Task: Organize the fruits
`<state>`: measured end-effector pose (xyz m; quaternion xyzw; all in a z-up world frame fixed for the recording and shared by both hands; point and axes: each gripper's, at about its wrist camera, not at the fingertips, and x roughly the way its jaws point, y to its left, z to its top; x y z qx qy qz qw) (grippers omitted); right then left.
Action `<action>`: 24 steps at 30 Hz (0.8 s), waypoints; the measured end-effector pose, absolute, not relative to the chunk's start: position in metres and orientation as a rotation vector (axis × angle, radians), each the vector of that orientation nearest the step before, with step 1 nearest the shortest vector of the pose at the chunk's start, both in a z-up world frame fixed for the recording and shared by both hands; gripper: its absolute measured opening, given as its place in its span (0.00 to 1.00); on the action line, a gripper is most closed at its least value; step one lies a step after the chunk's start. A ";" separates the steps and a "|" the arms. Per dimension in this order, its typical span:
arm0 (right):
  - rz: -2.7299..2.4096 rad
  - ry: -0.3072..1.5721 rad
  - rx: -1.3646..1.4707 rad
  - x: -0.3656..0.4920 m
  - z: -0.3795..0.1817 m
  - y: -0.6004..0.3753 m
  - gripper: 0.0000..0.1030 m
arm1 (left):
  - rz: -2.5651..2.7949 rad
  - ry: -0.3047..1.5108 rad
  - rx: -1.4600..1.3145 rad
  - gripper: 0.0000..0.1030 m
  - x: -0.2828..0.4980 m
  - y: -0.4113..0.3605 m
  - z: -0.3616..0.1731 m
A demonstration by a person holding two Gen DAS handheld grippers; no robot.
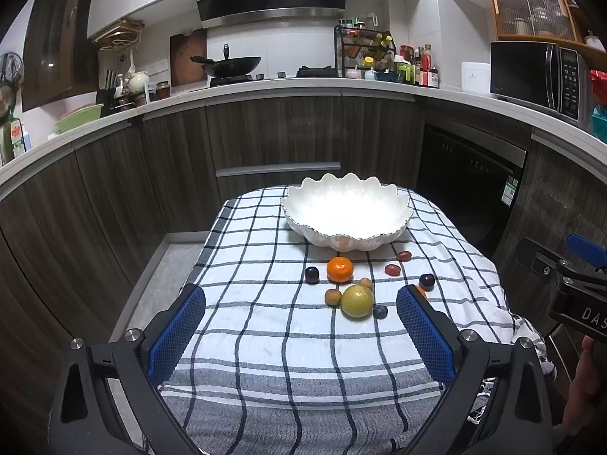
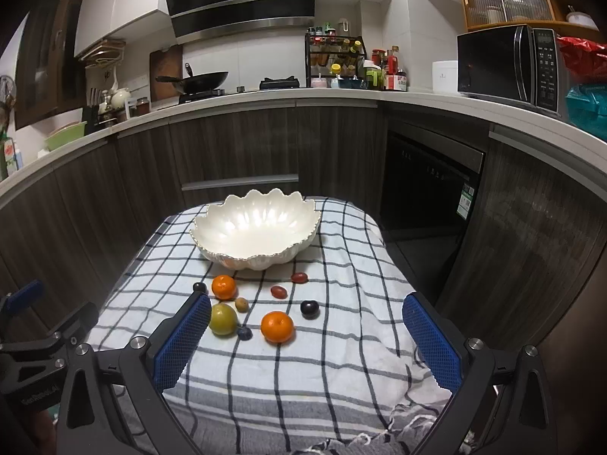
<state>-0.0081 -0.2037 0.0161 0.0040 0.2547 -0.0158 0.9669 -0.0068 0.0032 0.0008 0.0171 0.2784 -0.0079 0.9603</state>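
A white scalloped bowl (image 1: 346, 210) (image 2: 256, 225) stands empty at the far end of a checked cloth (image 1: 273, 345) (image 2: 303, 371). Loose fruit lies in front of it: two oranges (image 1: 340, 269) (image 2: 277, 326), a yellow-green fruit (image 1: 357, 300) (image 2: 223, 319), dark plums (image 1: 312, 274) (image 2: 309, 309), red grape tomatoes (image 1: 392, 269) (image 2: 278, 291), small brown fruits (image 1: 332, 297) and a blueberry (image 1: 380, 311) (image 2: 244, 333). My left gripper (image 1: 301, 297) is open and empty, above the cloth short of the fruit. My right gripper (image 2: 307, 305) is open and empty, with the fruit between and beyond its fingers.
The cloth covers a small table with floor at its left (image 1: 163, 276). A dark-fronted kitchen counter (image 1: 265, 91) curves behind, with a wok, spice rack, microwave (image 2: 508, 64) and a built-in dishwasher (image 2: 425, 185). The right gripper shows at the left wrist view's right edge (image 1: 569, 284).
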 end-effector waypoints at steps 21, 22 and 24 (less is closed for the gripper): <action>-0.024 0.538 -0.009 0.005 0.010 -0.200 0.99 | -0.006 0.596 0.045 1.00 0.009 0.005 -0.005; -0.023 0.538 -0.011 0.006 0.011 -0.200 0.99 | -0.003 0.594 0.048 1.00 0.010 0.005 -0.005; -0.023 0.538 -0.016 0.008 0.011 -0.200 0.99 | -0.007 0.597 0.052 1.00 0.012 0.004 -0.005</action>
